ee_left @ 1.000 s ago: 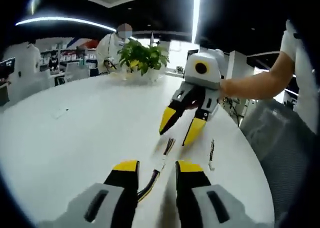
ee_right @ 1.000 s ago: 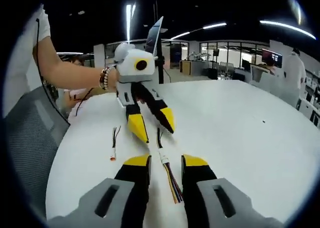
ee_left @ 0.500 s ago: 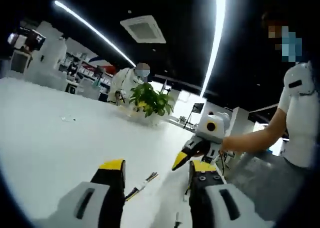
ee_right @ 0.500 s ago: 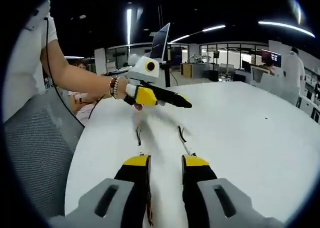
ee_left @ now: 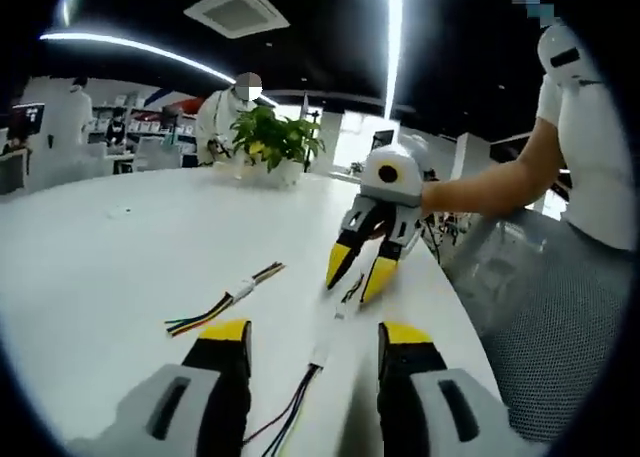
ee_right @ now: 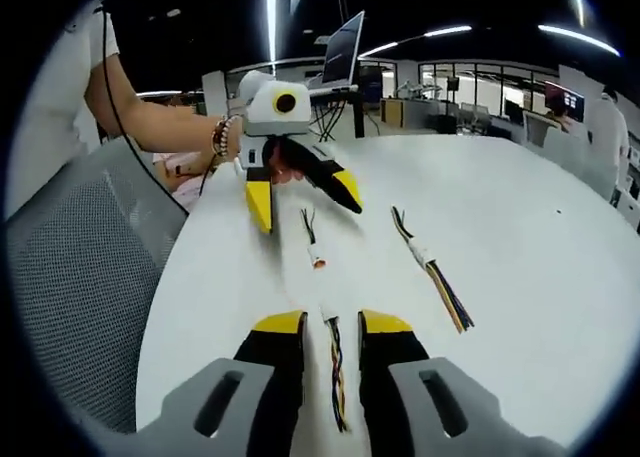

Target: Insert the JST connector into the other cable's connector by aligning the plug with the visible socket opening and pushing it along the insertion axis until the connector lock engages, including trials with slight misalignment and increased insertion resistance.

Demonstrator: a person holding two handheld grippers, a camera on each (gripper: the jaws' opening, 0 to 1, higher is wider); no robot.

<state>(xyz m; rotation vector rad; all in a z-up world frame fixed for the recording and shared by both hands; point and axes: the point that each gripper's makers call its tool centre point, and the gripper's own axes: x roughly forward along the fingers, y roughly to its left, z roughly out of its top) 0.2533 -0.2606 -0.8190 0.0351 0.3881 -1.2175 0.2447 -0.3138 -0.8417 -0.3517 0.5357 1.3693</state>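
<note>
Both grippers face each other low over the white table, jaws apart and holding nothing. In the left gripper view, a cable with a white connector and coloured wires lies between my left gripper's jaws. It runs toward the right gripper. A second cable lies to the left. In the right gripper view, a coloured-wire cable lies between my right gripper's jaws. A short dark cable with an orange tip lies ahead, below the left gripper. Another cable with a white connector lies to the right.
A potted plant stands at the table's far side, with a person behind it. A grey mesh chair sits at the table edge beside the person holding the grippers. A monitor rises behind the left gripper.
The left gripper tilted up half a second ago and has come back down facing the right one. The right gripper has shifted so a coloured-wire cable lies between its jaws. Both stay open.
</note>
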